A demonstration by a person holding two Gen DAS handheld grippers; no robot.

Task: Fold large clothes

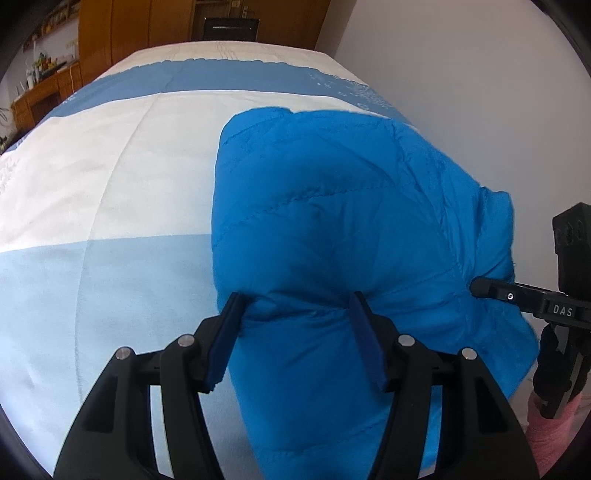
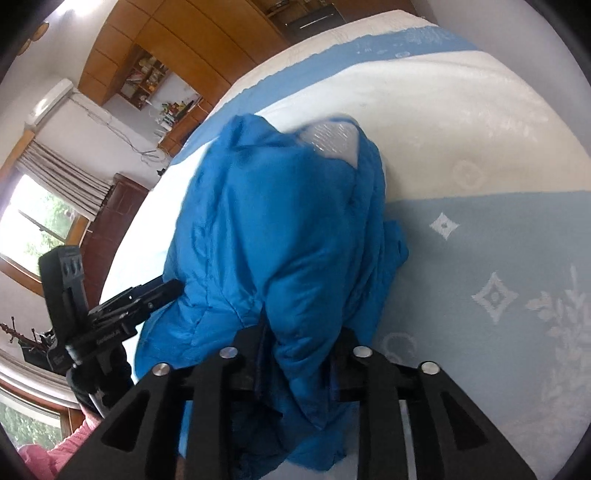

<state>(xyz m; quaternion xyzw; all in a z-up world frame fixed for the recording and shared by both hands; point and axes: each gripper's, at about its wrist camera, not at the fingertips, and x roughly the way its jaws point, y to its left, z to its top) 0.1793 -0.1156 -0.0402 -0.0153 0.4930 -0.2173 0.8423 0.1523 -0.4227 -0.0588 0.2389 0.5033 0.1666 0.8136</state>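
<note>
A bright blue quilted jacket (image 1: 332, 206) lies bunched on the right part of the bed, with a patch of silvery lining (image 2: 332, 140) showing at its far end. My left gripper (image 1: 295, 299) is shut on a thick fold at the jacket's near edge, and the cloth fills the space between its blue pads. My right gripper (image 2: 301, 332) straddles another bunched fold of the jacket (image 2: 277, 206), its jaws partly apart and the cloth loose between them. Each gripper shows in the other's view: the right gripper (image 1: 476, 286) at the jacket's right side, the left gripper (image 2: 173, 288) at its left.
The bed cover (image 1: 110, 184) has white and pale blue bands, and the bed cover (image 2: 480, 240) stretches wide to the jacket's right. A white wall (image 1: 461, 74) runs along the bed. Wooden cupboards (image 1: 129, 29) and a desk stand beyond. A pink sleeve (image 2: 44, 458) shows low.
</note>
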